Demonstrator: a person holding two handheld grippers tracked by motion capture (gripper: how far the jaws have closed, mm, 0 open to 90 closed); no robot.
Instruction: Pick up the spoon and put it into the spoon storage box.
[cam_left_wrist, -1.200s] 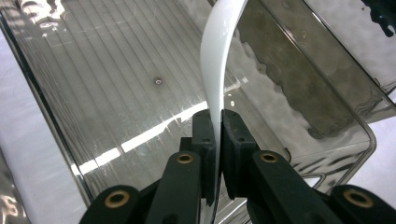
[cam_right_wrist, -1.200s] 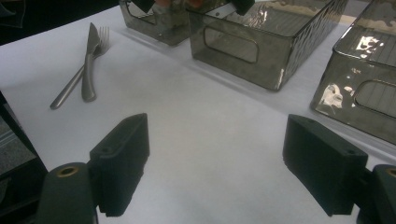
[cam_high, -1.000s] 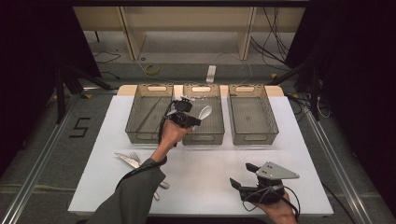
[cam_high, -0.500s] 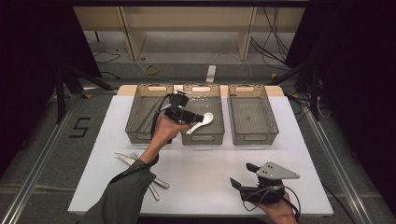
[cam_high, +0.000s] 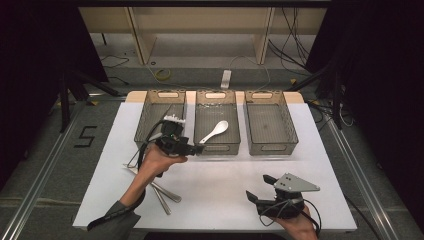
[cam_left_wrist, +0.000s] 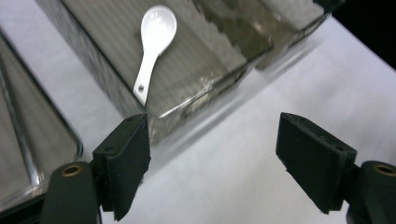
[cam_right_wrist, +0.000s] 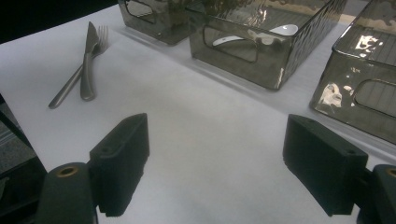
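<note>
The white spoon (cam_high: 215, 131) lies loose on the floor of the middle bin (cam_high: 217, 148), bowl toward the far side, handle angled toward the near left corner. In the left gripper view it (cam_left_wrist: 153, 46) sits beyond the jaws with nothing touching it. The left gripper (cam_high: 196, 148) hangs just in front of that bin's near wall, its jaws having just been opening and now standing wide with nothing between them. The right gripper (cam_high: 257, 189) rests low over the near right part of the white desk (cam_high: 225, 175), well away from the bins, jaws spread wide and empty too. A knife and fork (cam_right_wrist: 86, 56) lie together on the desk near the left bin (cam_high: 160, 107); the right bin (cam_high: 270, 122) stands beside the middle one
</note>
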